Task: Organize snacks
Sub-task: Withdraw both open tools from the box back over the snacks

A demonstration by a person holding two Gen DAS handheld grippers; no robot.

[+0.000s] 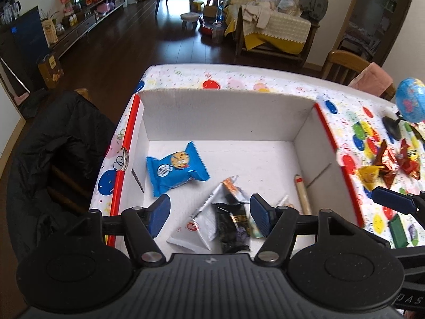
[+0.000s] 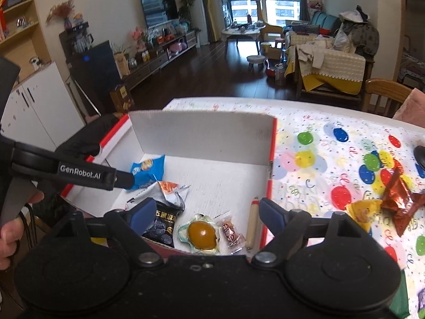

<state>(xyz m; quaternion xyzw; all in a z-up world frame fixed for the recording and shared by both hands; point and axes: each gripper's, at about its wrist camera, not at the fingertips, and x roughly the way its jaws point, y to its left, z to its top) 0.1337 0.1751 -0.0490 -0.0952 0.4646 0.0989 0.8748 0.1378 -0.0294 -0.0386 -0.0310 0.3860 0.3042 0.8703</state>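
Observation:
A white box with red rims [image 1: 220,114] [image 2: 207,138] stands on the balloon-print table. In it lie a blue cookie packet [image 1: 176,171] [image 2: 146,168], a black snack packet [image 1: 233,226] [image 2: 163,224], a silver-orange packet [image 1: 231,190] [image 2: 172,191], a white packet [image 1: 198,226], a sealed egg [image 2: 200,235], a small red candy [image 2: 232,235] and a sausage stick [image 1: 302,195] [image 2: 252,222]. My left gripper [image 1: 209,214] hovers open and empty over the box. My right gripper [image 2: 207,212] hovers open and empty over the box's near right part.
Loose snacks lie on the table right of the box: a yellow packet [image 1: 368,175] [image 2: 362,208], red-brown foil packets [image 1: 389,167] [image 2: 399,199] and a green packet [image 1: 398,230]. A small globe [image 1: 410,99] stands at far right. A chair with a black jacket [image 1: 58,143] stands left.

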